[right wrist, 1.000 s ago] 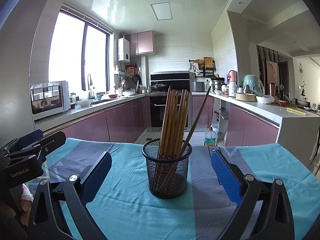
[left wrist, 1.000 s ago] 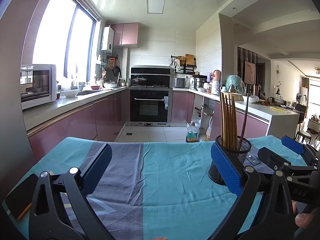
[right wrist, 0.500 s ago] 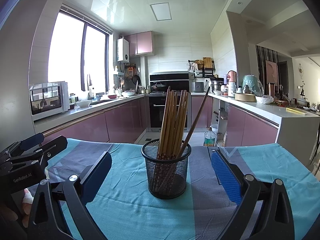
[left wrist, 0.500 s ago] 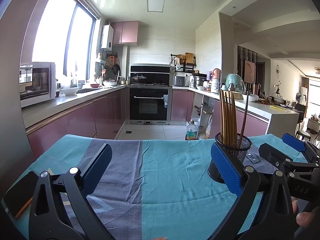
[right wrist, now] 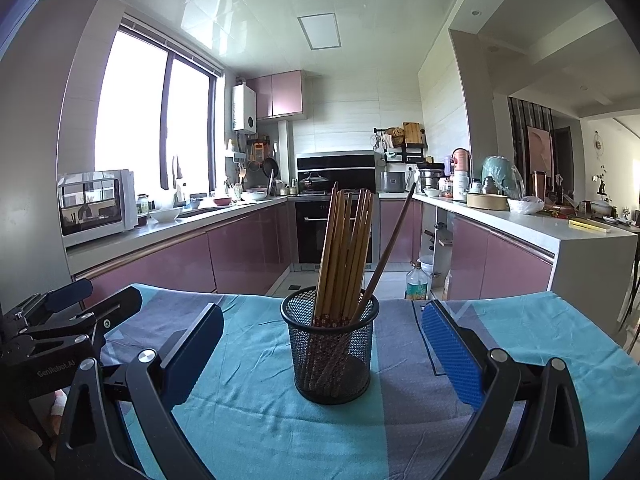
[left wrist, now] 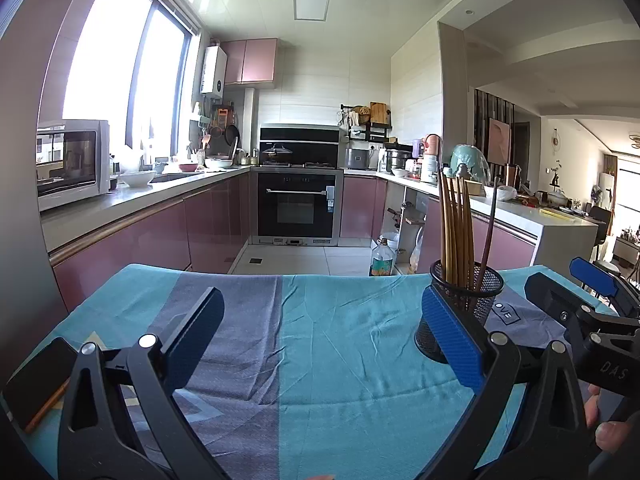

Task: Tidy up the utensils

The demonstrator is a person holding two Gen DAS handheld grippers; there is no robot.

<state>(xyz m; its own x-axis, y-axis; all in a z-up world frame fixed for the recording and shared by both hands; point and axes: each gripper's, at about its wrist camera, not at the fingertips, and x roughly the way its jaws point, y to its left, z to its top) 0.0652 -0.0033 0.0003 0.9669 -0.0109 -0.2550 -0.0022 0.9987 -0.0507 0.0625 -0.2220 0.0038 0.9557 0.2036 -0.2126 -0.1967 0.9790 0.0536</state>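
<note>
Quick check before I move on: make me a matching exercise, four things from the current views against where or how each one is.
1. mesh cup
2. light chopsticks
3. dark utensil
4. left gripper

A. open over bare cloth
B. bunched, near upright
C. leaning to the right alone
D. standing on the cloth between the right gripper's open jaws

Pairs: 1-D, 2-B, 3-C, 4-A

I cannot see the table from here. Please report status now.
Left gripper open, empty. Right gripper open, empty, facing the mesh cup. Chopsticks upright in cup on blue cloth. Nothing between jaws and cup.
</note>
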